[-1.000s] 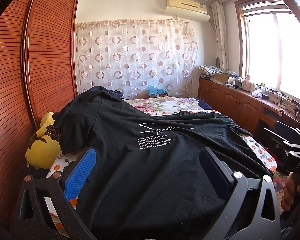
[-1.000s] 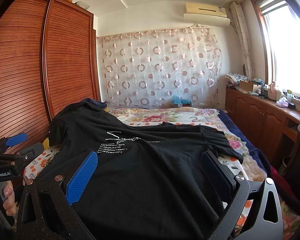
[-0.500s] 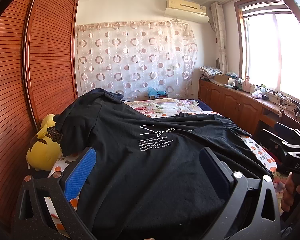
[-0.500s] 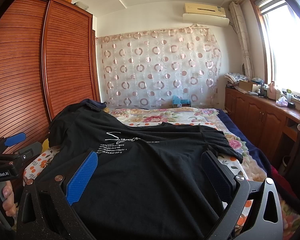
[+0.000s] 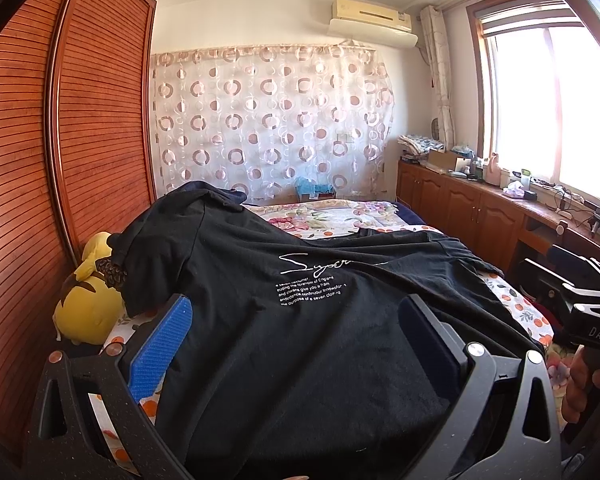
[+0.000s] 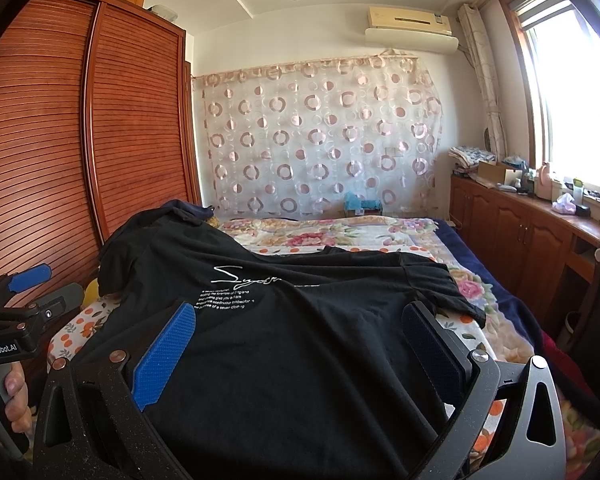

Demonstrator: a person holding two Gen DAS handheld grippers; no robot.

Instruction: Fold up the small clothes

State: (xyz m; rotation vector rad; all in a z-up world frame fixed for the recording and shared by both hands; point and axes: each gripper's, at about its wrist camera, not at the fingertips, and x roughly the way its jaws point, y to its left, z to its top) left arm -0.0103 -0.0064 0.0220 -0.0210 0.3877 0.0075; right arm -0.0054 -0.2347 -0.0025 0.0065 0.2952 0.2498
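A black T-shirt (image 5: 300, 344) with white script lettering lies spread across the flower-print bed (image 5: 340, 220), its far sleeve draped up over a yellow plush toy (image 5: 88, 304) by the slatted wardrobe (image 5: 40, 160). The left gripper (image 5: 296, 344) and the right gripper (image 6: 300, 344) both stand with fingers spread wide, the near hem of the shirt lying between the blue pad (image 6: 164, 356) and the dark pad of each; neither is pinching cloth, though the lowest edge of the fabric is cut off by the frame. The step in hand looks like taking hold of the hem at two points to start a fold. To do it well, each gripper should likely bite both layers of cloth close to the hem's corners, well apart from each other, so the shirt lifts flat instead of bunching. The sleeve snagged on the plush may drag, so a gentle, even pull toward the person seems wise before folding.
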